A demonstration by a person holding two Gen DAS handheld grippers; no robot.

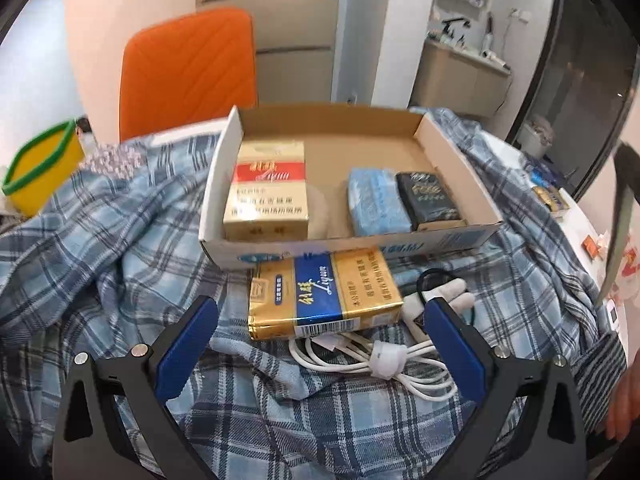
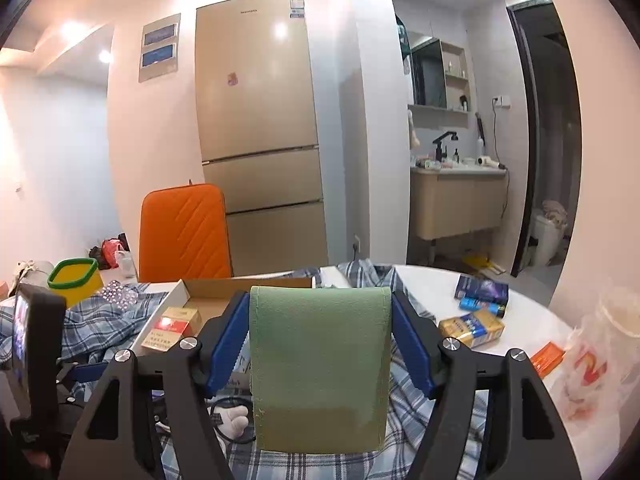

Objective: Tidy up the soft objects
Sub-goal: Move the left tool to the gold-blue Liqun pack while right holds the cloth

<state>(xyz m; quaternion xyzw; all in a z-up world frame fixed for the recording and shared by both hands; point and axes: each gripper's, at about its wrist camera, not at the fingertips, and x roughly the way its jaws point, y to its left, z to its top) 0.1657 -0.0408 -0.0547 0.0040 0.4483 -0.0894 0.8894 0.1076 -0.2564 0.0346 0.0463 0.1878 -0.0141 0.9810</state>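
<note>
Left gripper [image 1: 320, 312] jaws wide, over gold pack [image 1: 324, 296]. Box [image 1: 348, 240] at 12 o'clock. Right gripper [image 2: 320, 312] holds green cloth [image 2: 320, 364].

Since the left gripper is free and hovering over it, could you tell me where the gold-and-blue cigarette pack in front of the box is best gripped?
Grip the gold-and-blue pack across its two short ends, coming down from above. It lies flat on the plaid cloth, long side crosswise, between the open left gripper fingers. The white cable lies against its near edge, so avoid that side.
</note>
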